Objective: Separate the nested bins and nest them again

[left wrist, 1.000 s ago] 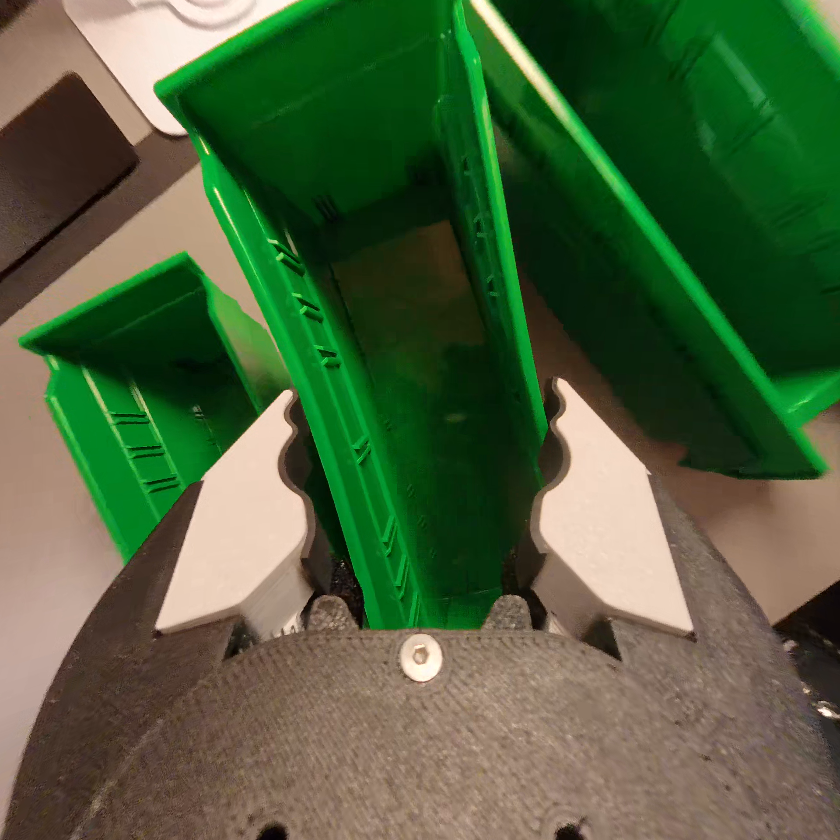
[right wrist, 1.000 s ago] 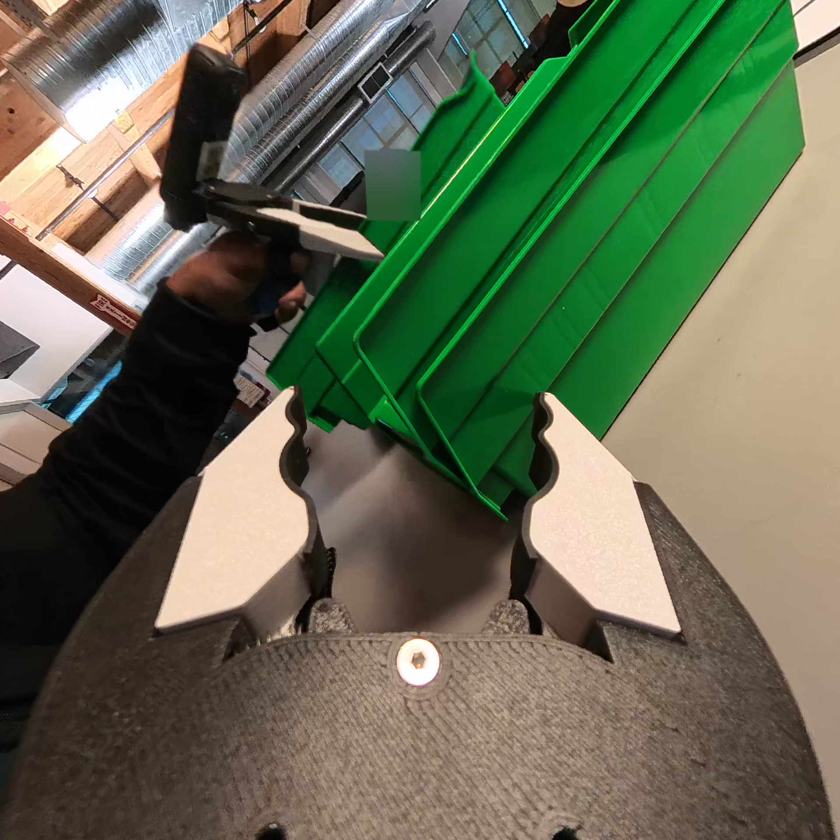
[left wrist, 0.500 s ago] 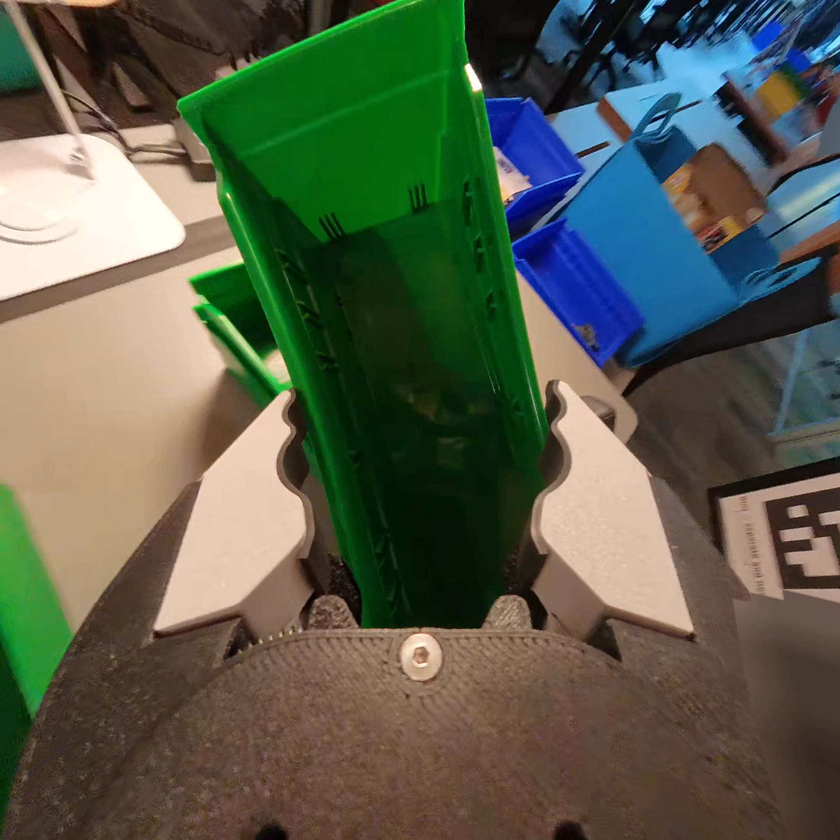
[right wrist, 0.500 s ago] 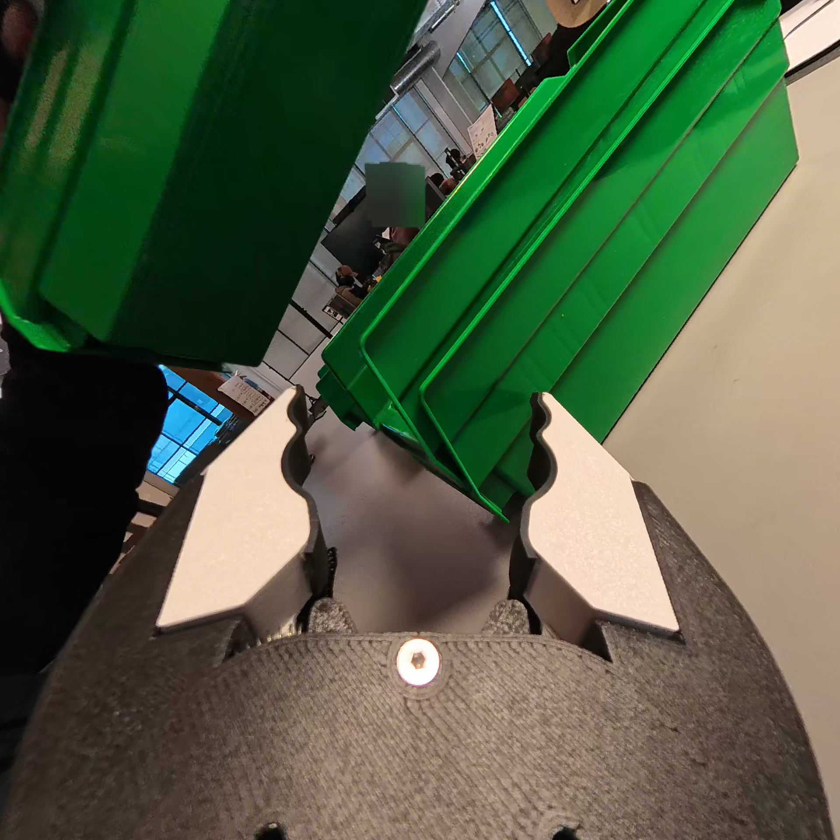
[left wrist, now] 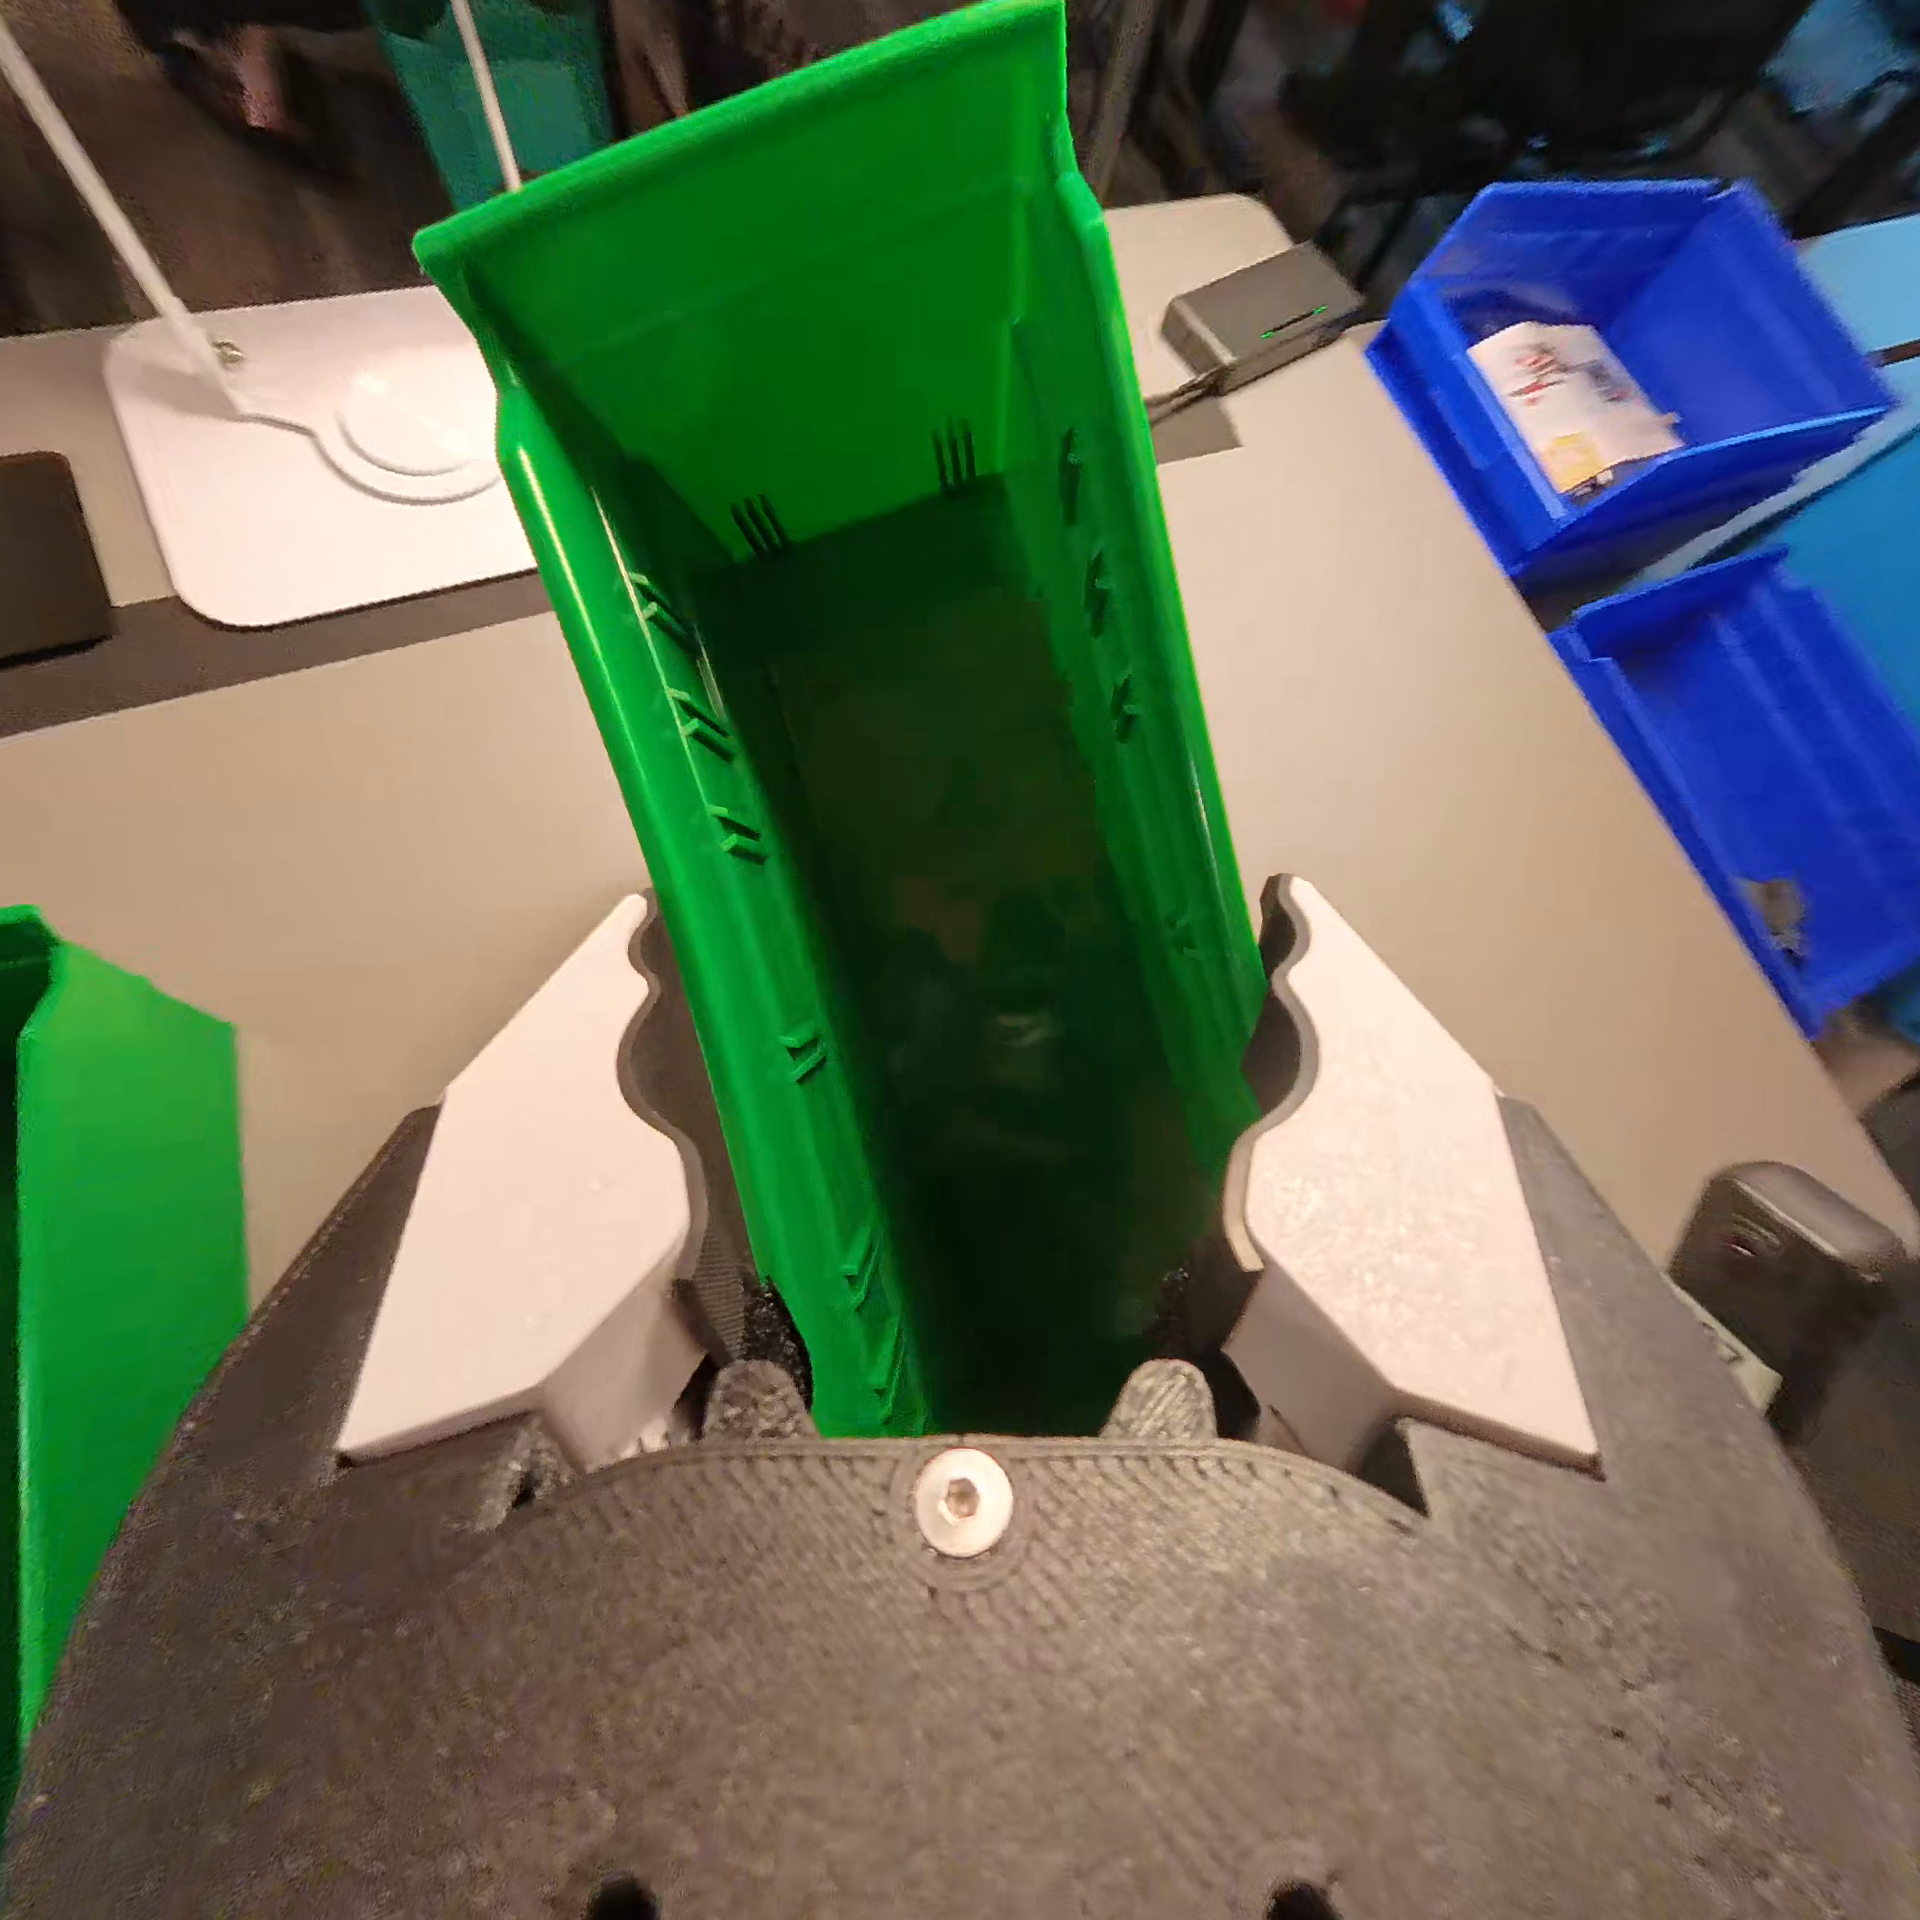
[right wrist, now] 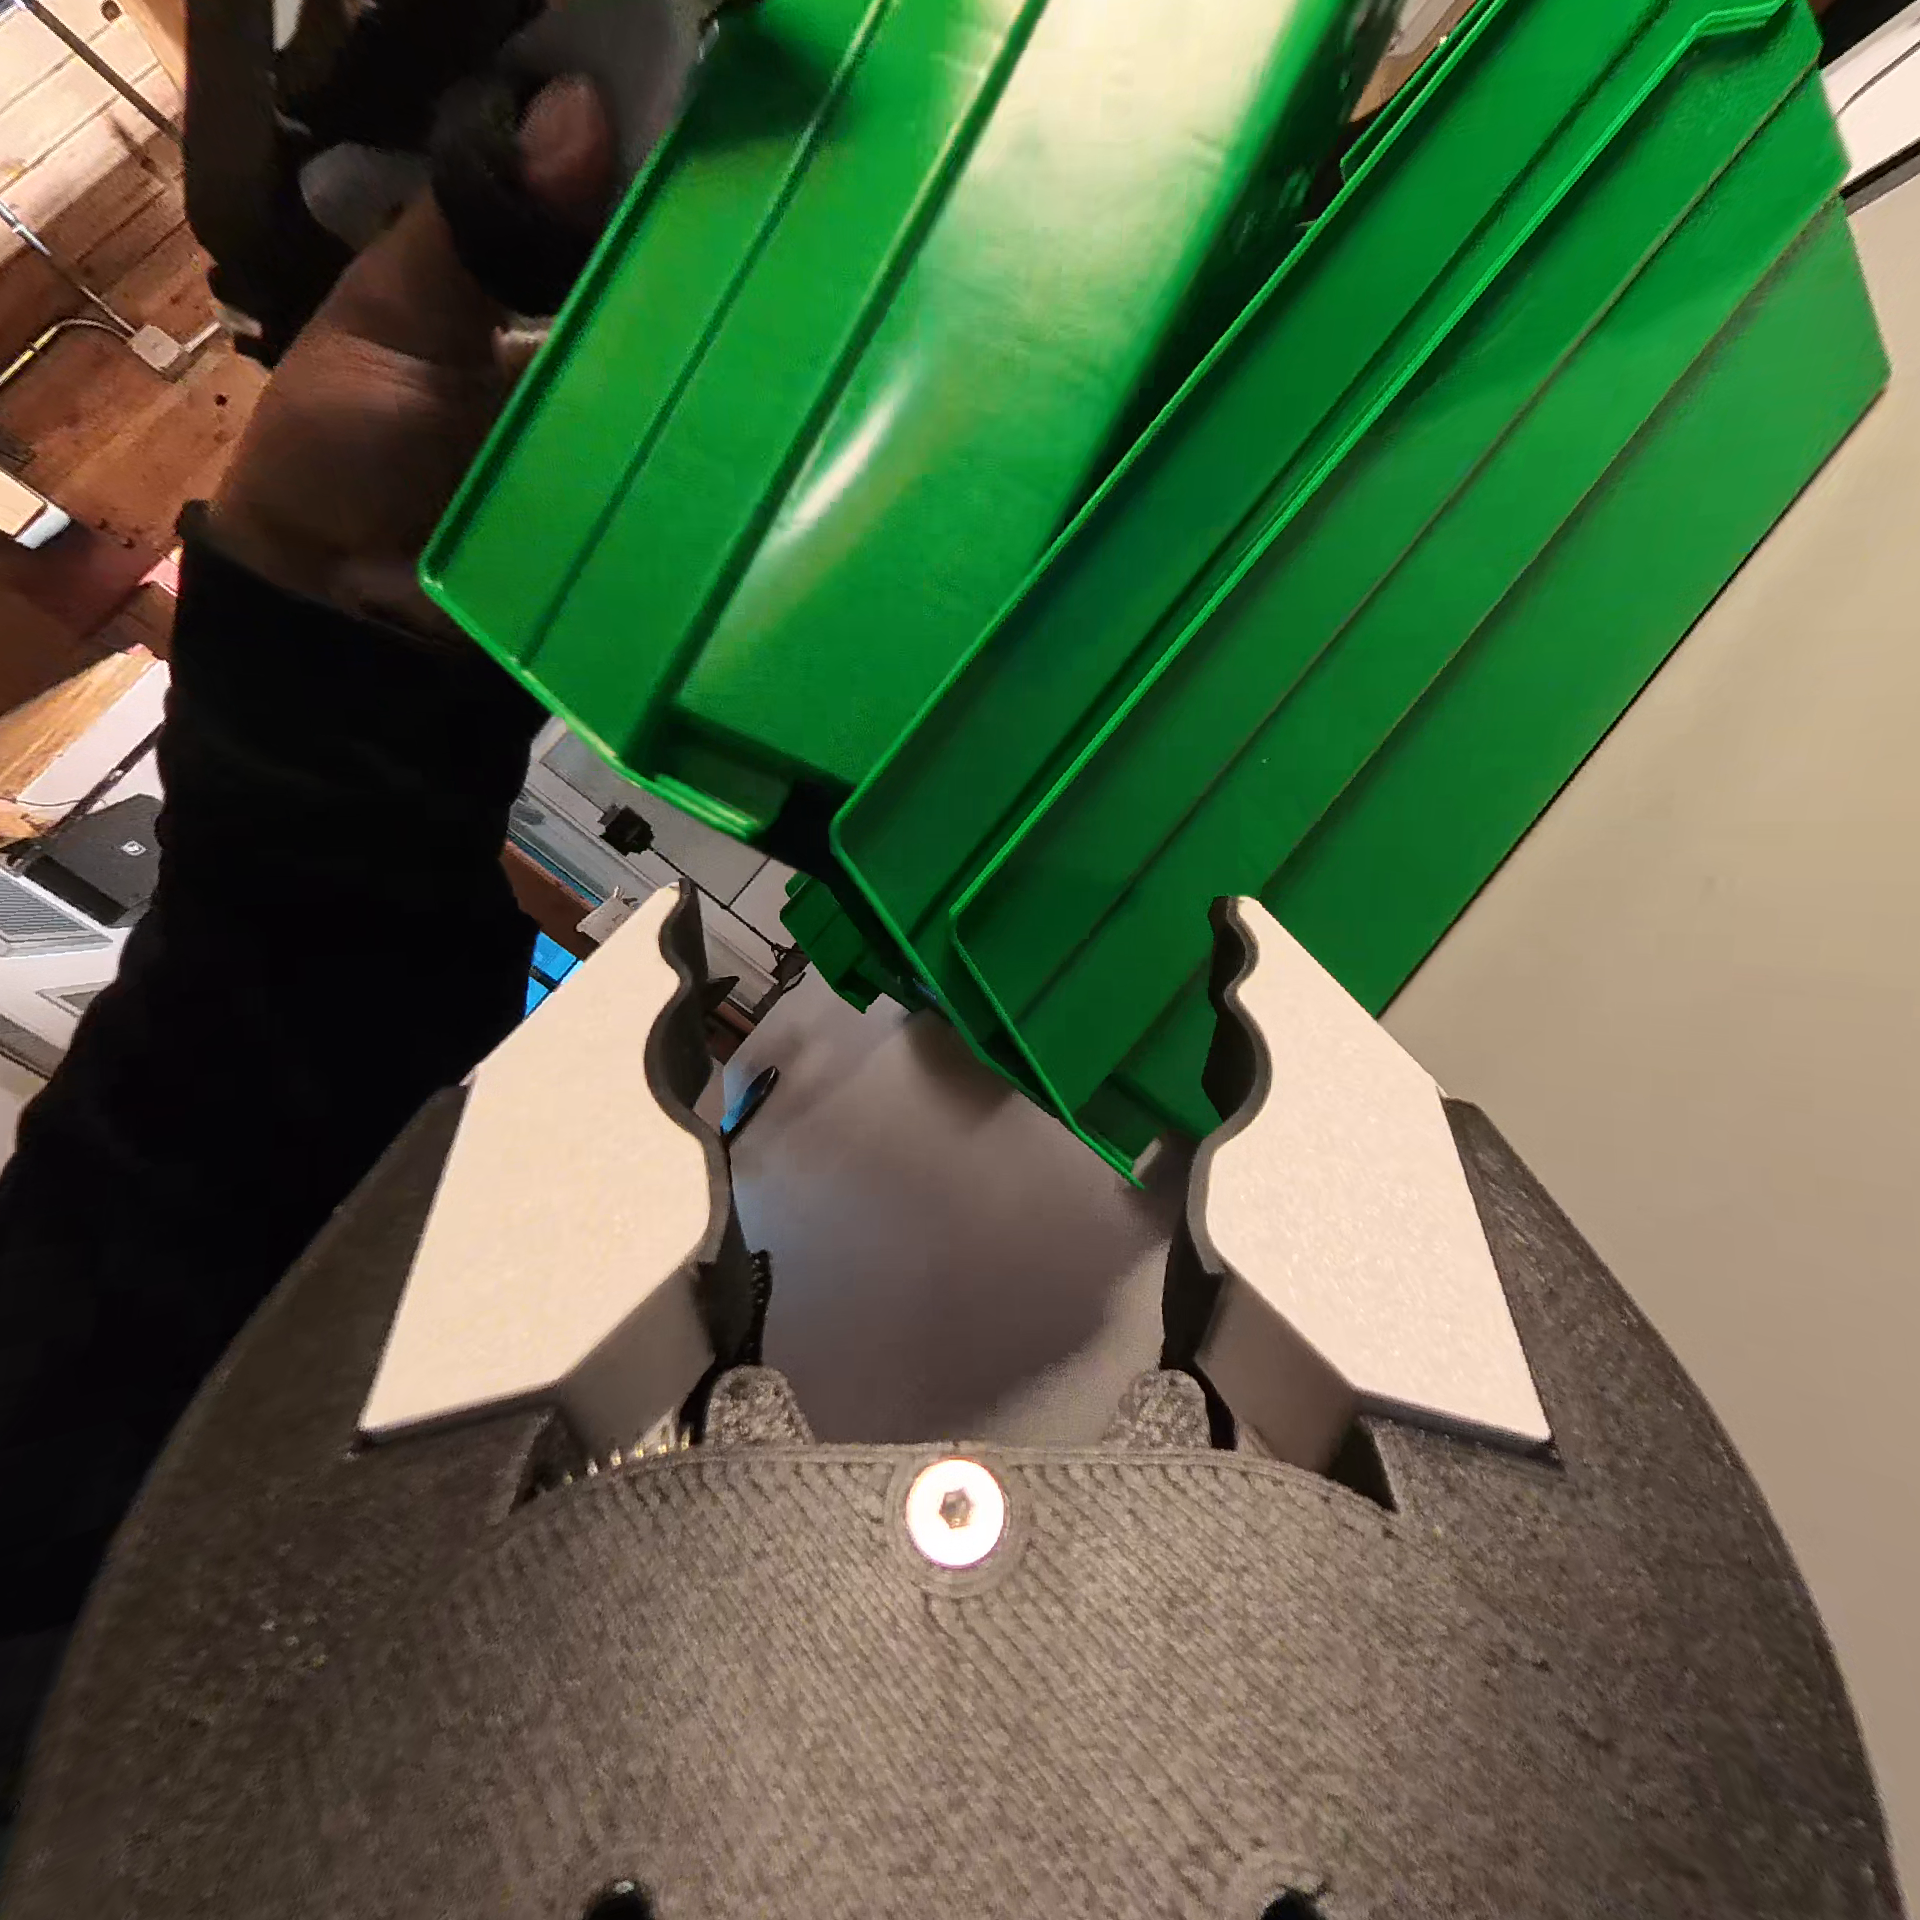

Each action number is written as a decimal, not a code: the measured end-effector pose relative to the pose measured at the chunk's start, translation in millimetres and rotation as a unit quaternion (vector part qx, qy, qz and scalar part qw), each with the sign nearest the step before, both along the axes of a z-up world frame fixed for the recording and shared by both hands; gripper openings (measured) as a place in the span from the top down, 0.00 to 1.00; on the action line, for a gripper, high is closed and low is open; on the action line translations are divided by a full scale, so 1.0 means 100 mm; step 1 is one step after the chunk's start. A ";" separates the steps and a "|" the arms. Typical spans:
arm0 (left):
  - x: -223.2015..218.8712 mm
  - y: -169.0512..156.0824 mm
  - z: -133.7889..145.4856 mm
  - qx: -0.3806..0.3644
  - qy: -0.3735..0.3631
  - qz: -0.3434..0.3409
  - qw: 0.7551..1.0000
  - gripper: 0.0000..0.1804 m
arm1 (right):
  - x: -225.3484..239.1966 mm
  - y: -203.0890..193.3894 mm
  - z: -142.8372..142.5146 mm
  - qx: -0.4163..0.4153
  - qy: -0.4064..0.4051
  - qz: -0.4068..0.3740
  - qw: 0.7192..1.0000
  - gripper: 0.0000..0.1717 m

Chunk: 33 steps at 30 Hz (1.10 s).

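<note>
My left gripper (left wrist: 956, 945) is shut on a long green bin (left wrist: 831, 540), its pads on the bin's two side walls, holding it in the air. In the right wrist view this bin (right wrist: 831, 416) hangs tilted just above and left of the stack of nested green bins (right wrist: 1455, 623) on the table, with the person's hand (right wrist: 395, 395) behind it. My right gripper (right wrist: 956, 966) is open and low on the table. The stack's near corner reaches in between its fingers, close to the right fingertip (right wrist: 1247, 966), and the left one is free.
Another green bin (left wrist: 114, 1195) stands at the left edge of the grey table (left wrist: 312, 810). Two blue bins (left wrist: 1631, 353) (left wrist: 1766, 790) sit at the right. A white lamp base (left wrist: 312, 447) and a black box (left wrist: 1257, 312) lie at the back.
My left gripper has swung the green bin up and across; in the right wrist view the bin has come in over the stack. My right gripper has barely moved and stays open.
</note>
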<state>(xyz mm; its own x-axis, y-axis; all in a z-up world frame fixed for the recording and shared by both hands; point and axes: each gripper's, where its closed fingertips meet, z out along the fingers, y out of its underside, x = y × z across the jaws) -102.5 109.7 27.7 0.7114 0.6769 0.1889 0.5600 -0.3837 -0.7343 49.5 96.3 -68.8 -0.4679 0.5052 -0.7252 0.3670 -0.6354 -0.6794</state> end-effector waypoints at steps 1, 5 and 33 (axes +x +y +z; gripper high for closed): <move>-0.01 0.02 -0.04 -0.011 0.004 0.005 1.000 0.39 | 0.00 0.00 0.00 0.000 0.000 0.000 1.000 0.43; -0.02 0.11 -0.11 -0.050 0.036 0.008 0.998 0.38 | 0.00 0.01 0.01 -0.003 0.001 -0.001 1.000 0.43; -0.09 0.35 -0.70 -0.153 0.040 -0.004 0.987 0.31 | 0.01 0.00 0.01 -0.003 0.003 0.000 1.000 0.43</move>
